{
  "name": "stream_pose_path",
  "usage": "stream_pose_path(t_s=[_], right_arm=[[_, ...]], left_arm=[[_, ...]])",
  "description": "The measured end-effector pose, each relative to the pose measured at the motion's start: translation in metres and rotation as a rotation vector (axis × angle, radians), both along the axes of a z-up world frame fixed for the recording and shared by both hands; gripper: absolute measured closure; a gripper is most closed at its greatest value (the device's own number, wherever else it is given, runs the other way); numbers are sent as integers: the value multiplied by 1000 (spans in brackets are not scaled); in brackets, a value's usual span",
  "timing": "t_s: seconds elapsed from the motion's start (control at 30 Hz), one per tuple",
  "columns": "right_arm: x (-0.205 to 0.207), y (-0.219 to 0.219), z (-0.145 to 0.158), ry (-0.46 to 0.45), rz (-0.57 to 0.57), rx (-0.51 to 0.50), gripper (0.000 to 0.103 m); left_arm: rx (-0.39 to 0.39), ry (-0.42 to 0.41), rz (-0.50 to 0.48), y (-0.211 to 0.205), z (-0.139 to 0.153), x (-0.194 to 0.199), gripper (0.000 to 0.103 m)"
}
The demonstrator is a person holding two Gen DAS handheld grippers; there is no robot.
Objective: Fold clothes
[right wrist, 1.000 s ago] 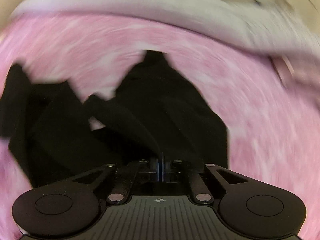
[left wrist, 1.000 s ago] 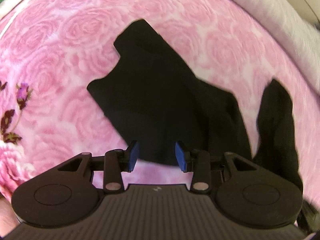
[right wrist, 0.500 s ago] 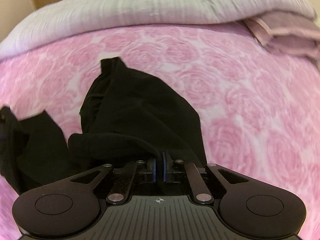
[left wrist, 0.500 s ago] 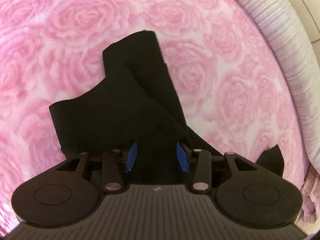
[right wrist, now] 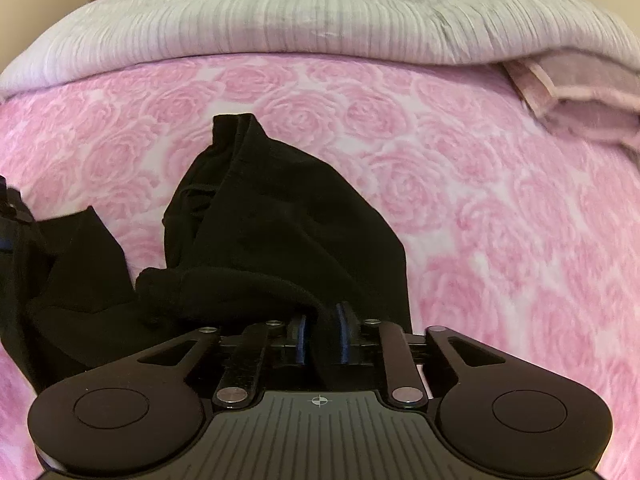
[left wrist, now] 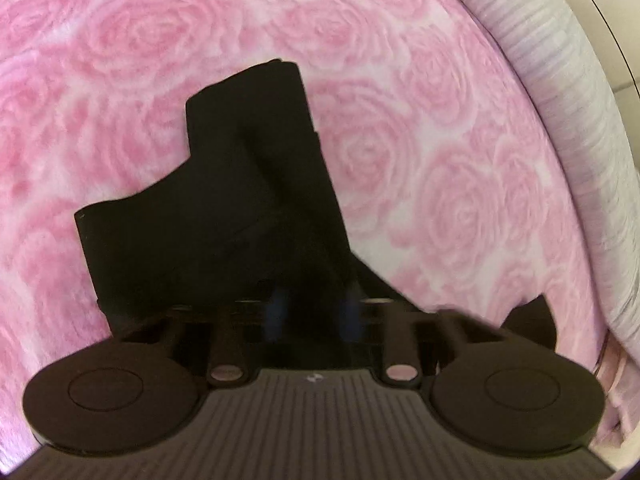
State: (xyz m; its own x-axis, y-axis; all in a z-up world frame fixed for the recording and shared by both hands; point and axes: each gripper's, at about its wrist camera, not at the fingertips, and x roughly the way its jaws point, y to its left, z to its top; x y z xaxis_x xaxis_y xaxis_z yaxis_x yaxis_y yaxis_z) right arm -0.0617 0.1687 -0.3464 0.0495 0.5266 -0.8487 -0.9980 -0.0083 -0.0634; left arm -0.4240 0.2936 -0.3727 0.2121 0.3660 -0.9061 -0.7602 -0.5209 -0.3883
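A black garment (left wrist: pixel 224 216) lies crumpled on a pink rose-patterned bedspread (left wrist: pixel 440 168). In the left wrist view my left gripper (left wrist: pixel 314 312) hangs low over its near edge with the blue pads partly apart; the image is blurred there and I cannot tell if cloth is between them. In the right wrist view the same garment (right wrist: pixel 288 216) lies in a heap. My right gripper (right wrist: pixel 322 334) has its pads slightly apart with a thick fold of black cloth between them.
A grey ribbed blanket (right wrist: pixel 320 12) runs along the far edge of the bed and shows at the right in the left wrist view (left wrist: pixel 560 92). A folded pale pink cloth (right wrist: pixel 580 92) lies at the far right. The left gripper's body (right wrist: pixel 12 232) shows at the left edge.
My left gripper has dropped closer to the garment and its pads have narrowed. My right gripper's pads, pressed together before, now stand slightly apart around the cloth. The garment has settled onto the bed.
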Motion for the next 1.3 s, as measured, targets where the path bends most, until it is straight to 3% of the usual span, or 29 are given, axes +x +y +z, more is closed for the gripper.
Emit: stream_pose_path(t_s=[0.07,0.13,0.27,0.43,0.57,0.7,0.77,0.87,0.97,1.1,1.2,1.3], right_arm=[[-3,1,-3,-14,35,-3,82],[-2,2,-3,1,53,-13,101],[39,10,20,235,-163,-4,102],[120,25,90,565,-471,230,102],[167,16,164,745,-609,487,102],[195,-33,216,876,-647,734,102],[204,-61,222,916,-643,801,102],[203,-104,200,906,-693,734,102],[195,-147,147,876,-822,551,102],[184,-213,45,774,-1079,193,102],[187,-243,-19,648,-1177,-75,101],[191,-257,-33,641,-1188,-79,83]], left_arm=[[-2,11,-18,0,-5,1,103],[24,53,-61,-3,2,1,103],[108,128,-131,25,39,-8,103],[290,211,-191,77,124,-11,103],[414,226,-138,46,177,-40,103],[537,241,-84,14,230,-68,100],[599,248,-57,-2,257,-82,100],[683,258,-17,-27,293,-103,100],[519,254,16,-85,228,-120,100],[148,243,85,-143,91,-152,100],[-82,259,117,-176,5,-168,100],[-50,255,144,-176,2,-175,99]])
